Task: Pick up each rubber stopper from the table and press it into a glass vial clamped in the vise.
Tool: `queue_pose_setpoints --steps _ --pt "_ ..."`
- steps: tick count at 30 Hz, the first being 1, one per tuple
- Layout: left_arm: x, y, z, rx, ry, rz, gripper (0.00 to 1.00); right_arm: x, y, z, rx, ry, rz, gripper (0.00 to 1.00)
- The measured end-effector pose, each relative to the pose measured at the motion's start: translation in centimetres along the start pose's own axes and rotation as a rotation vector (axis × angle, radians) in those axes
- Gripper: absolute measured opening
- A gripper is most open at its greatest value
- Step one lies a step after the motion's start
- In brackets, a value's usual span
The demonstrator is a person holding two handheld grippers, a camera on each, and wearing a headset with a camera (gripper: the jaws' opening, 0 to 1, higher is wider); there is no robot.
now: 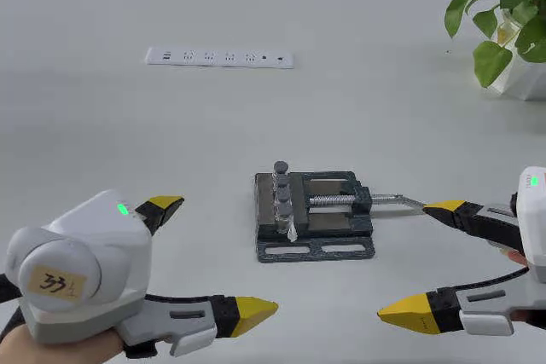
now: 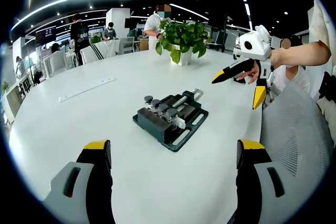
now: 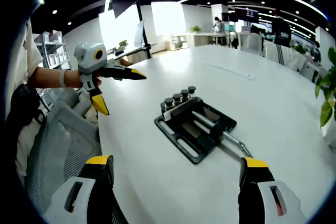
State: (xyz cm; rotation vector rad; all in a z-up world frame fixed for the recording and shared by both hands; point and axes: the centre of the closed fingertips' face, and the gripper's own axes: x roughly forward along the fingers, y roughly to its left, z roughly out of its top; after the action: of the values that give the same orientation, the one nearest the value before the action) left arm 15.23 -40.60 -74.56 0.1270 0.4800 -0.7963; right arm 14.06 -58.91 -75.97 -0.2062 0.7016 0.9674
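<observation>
Head view: left gripper [image 1: 223, 254] and right gripper [image 1: 404, 259] released, empty; vials [image 1: 281, 195] in the vise [image 1: 317, 250] look stoppered, so probably only checking remains.

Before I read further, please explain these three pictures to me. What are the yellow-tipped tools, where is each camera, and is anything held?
A person holds a two-jaw gripper in each hand. The head view comes from a headset camera looking down: the left gripper and right gripper are both open and hold nothing. Each round picture comes from a camera riding on one gripper. On the white table sits a dark vise clamping a row of glass vials with dark stoppers on top. Farther off are a power strip and a potted plant.
</observation>
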Motion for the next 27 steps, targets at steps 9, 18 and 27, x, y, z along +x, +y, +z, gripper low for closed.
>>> queue_pose_setpoints --steps 9,18,27 --pt "-0.2 0.2 -0.3 0.001 0.010 0.017 0.99 -1.1 -0.1 -1.9 0.060 -0.019 -0.042 0.99" --pt "-0.2 0.2 -0.2 -0.004 0.009 0.029 0.99 -1.4 0.1 -2.9 0.093 -0.028 -0.050 0.99" --pt "-0.6 0.1 -0.8 -0.011 0.018 0.033 0.99 -1.4 0.0 -3.1 0.111 -0.035 -0.046 0.99"
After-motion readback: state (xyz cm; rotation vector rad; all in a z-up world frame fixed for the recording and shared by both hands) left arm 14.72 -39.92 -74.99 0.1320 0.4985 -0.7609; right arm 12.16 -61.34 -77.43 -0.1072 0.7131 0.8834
